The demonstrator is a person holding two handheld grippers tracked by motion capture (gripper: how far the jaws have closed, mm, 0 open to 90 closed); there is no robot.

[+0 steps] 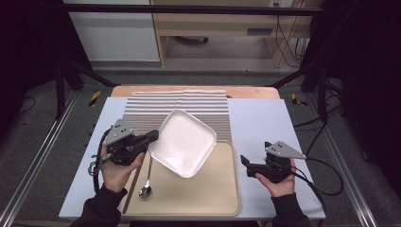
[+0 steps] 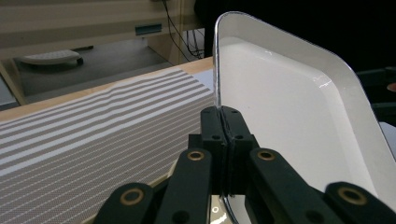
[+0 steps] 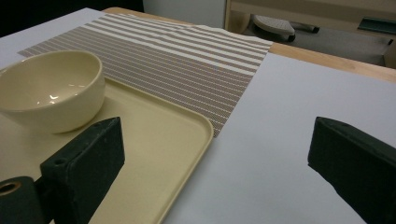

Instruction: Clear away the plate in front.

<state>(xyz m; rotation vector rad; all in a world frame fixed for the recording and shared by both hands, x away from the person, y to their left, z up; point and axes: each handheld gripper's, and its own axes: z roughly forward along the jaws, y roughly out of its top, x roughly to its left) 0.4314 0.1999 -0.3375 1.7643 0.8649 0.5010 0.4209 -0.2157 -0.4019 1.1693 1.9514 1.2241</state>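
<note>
Left claw (image 1: 153,136): clamped shut on the rim of the white square plate (image 1: 185,142), pads pressed flat against both faces of the thin edge, as seen in the left gripper view (image 2: 223,140). Grip taken at the plate's left corner, probably because the raised rim gives the only purchase on a shallow dish.

Plate held in the air, tilted, above the cream tray (image 1: 222,198) and overlapping the near edge of the striped placemat (image 1: 142,106). Tilt follows from a one-sided grip: far side unsupported, weight hanging from a single corner. In the left gripper view, plate (image 2: 289,107) standing almost on edge to the right of the jaws, placemat (image 2: 93,135) to the left.

Right claw (image 1: 246,163): jaws spread wide, nothing between them, held just off the tray's right edge over the pale blue table cover (image 1: 265,123). Kept clear of the plate's path, likely on standby. Right gripper view: cream bowl (image 3: 49,88) standing on the tray (image 3: 163,140), hidden under the plate from the high view.

Spoon (image 1: 147,182) lying on the tray's left part, bowl end toward the person, beside the left hand.

Likely step in hand: carrying the plate off the tray toward the placemat. Risk: slip at the rim, or contact with the bowl beneath.
</note>
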